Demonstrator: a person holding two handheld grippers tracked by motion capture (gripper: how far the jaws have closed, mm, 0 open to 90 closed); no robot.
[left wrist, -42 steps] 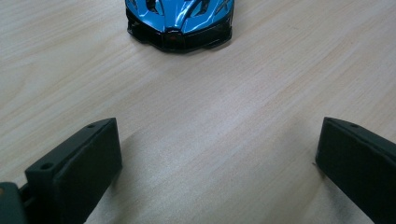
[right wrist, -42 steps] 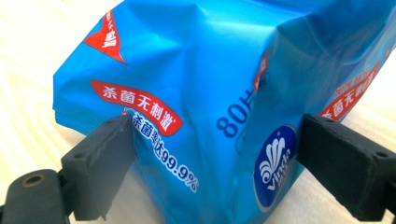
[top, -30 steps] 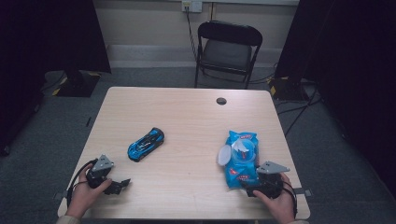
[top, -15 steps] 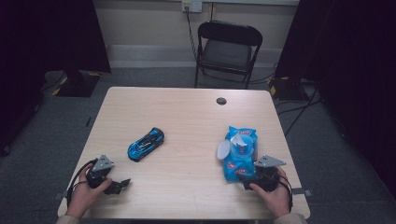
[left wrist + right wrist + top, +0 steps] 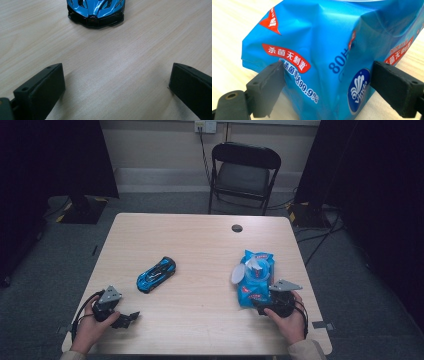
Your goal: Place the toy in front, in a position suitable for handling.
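A blue wet-wipes pack [image 5: 254,279] with red labels lies on the right side of the wooden table [image 5: 200,245], its white lid flap raised. My right gripper [image 5: 264,304] is at its near end. In the right gripper view the pack [image 5: 322,50] sits between the two jaws, both press its creased sides, and the gripper [image 5: 328,75] is shut on it. A blue toy car [image 5: 156,273] rests left of centre. My left gripper [image 5: 131,316] stands open near the front left corner, pointing at the car's nose [image 5: 96,11], with bare table between its jaws.
A small black round cap [image 5: 237,228] sits in the table's far side. A black folding chair [image 5: 242,172] stands behind the table. Cables run over the grey floor at the right.
My right gripper has moved forward around the near end of the wipes pack, and the pack has shifted slightly away. The left gripper and the car have stayed put.
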